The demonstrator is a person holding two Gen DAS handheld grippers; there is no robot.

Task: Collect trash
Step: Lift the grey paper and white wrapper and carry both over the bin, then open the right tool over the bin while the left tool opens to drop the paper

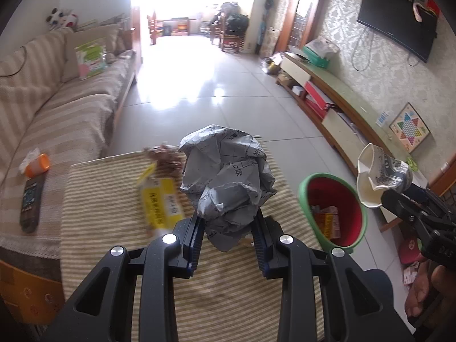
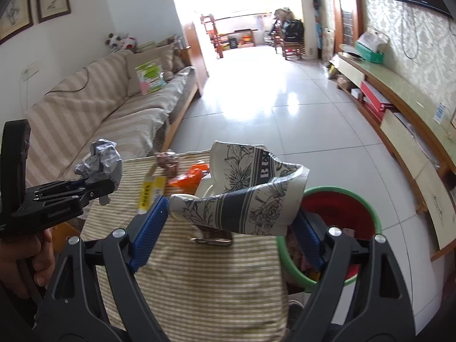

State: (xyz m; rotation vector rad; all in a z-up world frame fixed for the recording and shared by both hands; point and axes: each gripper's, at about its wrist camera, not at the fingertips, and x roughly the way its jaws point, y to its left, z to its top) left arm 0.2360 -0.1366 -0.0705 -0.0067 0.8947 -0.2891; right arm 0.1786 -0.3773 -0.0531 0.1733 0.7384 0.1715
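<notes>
My left gripper (image 1: 228, 228) is shut on a crumpled grey paper ball (image 1: 228, 179), held above the striped table (image 1: 114, 199); both also show in the right wrist view, gripper (image 2: 107, 189) and ball (image 2: 99, 162). My right gripper (image 2: 228, 222) is shut on a crushed paper cup (image 2: 245, 196) with a dark floral print, held near the rim of the red bin with green rim (image 2: 342, 208). In the left wrist view the cup (image 1: 379, 176) hangs over the bin (image 1: 333, 208). A yellow wrapper (image 1: 162, 202) and brown scraps (image 1: 165, 156) lie on the table.
An orange wrapper (image 2: 193, 173) and a metal clip (image 2: 212, 240) lie on the table. A striped sofa (image 1: 57, 114) stands left with an orange-capped bottle (image 1: 37, 165) and a remote (image 1: 30, 202). A TV cabinet (image 1: 342, 99) runs along the right wall. Boxes lie in the bin.
</notes>
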